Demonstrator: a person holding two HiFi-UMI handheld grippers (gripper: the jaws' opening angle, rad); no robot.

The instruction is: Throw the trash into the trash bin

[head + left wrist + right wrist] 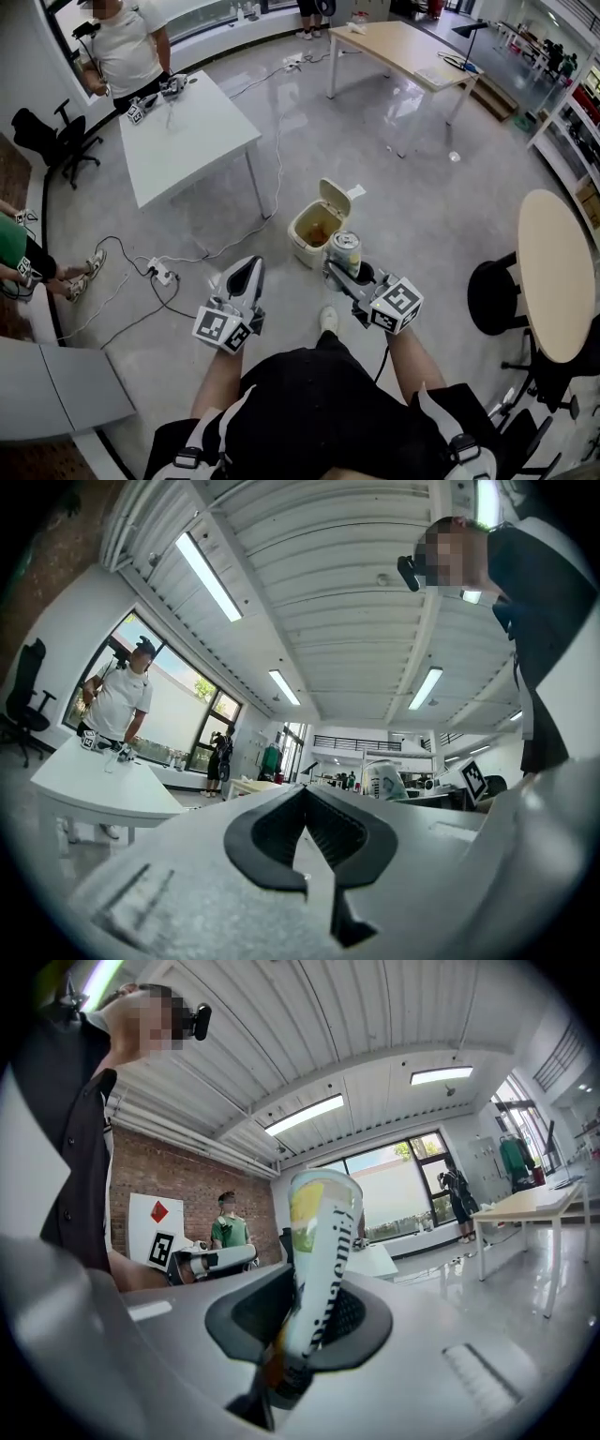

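Observation:
A drink can [345, 251] with a yellow and pale green label stands upright between the jaws of my right gripper [341, 269], which is shut on it. In the right gripper view the can [321, 1260] rises from the jaws, squeezed in the middle. Just beyond it sits a small cream trash bin [302, 242] on the floor, lid [335, 199] tipped open, with yellowish trash inside. My left gripper [246, 274] is to the left of the can, jaws together with nothing between them [302, 832]. The can [383, 782] shows far off in the left gripper view.
A white table [187, 131] stands at the back left with a person behind it and cables trailing over the floor to a power strip [160, 274]. A wooden table [403, 49] is at the back, a round one [558, 272] and a black stool [494, 294] at the right.

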